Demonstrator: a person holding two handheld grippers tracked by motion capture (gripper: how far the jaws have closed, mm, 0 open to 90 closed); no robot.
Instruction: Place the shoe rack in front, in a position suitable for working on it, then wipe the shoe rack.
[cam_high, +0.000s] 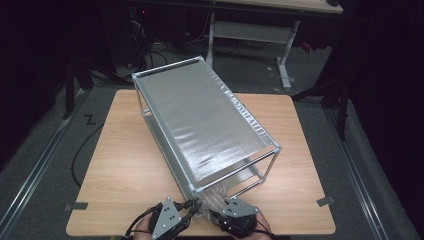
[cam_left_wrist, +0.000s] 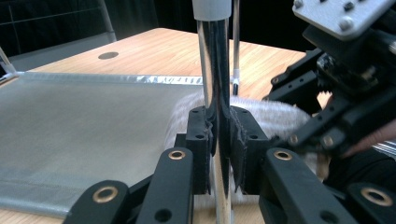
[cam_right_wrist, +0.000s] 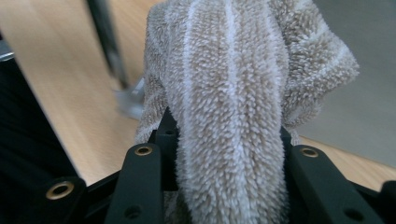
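Observation:
A metal wire rack (cam_high: 200, 120) with a silvery top shelf stands slanted across the wooden table (cam_high: 125, 165). My left gripper (cam_high: 192, 206) is at the rack's near corner, shut on the shiny upright post (cam_left_wrist: 215, 93), with its pads (cam_left_wrist: 198, 140) pressed on both sides. Just to its right, my right gripper (cam_high: 220, 205) is shut on a beige towel with white stripes (cam_right_wrist: 229, 93). The towel bulges up between the jaws, over the rack's lower shelf (cam_left_wrist: 84, 130). The same towel (cam_left_wrist: 275, 114) lies behind the post in the left gripper view.
Behind the table stands a desk on white legs (cam_high: 250, 35). A black cable (cam_high: 80, 160) loops on the grey floor to the left. Grey tape marks (cam_high: 76, 206) sit on the table's near corners. The rack covers the table's middle.

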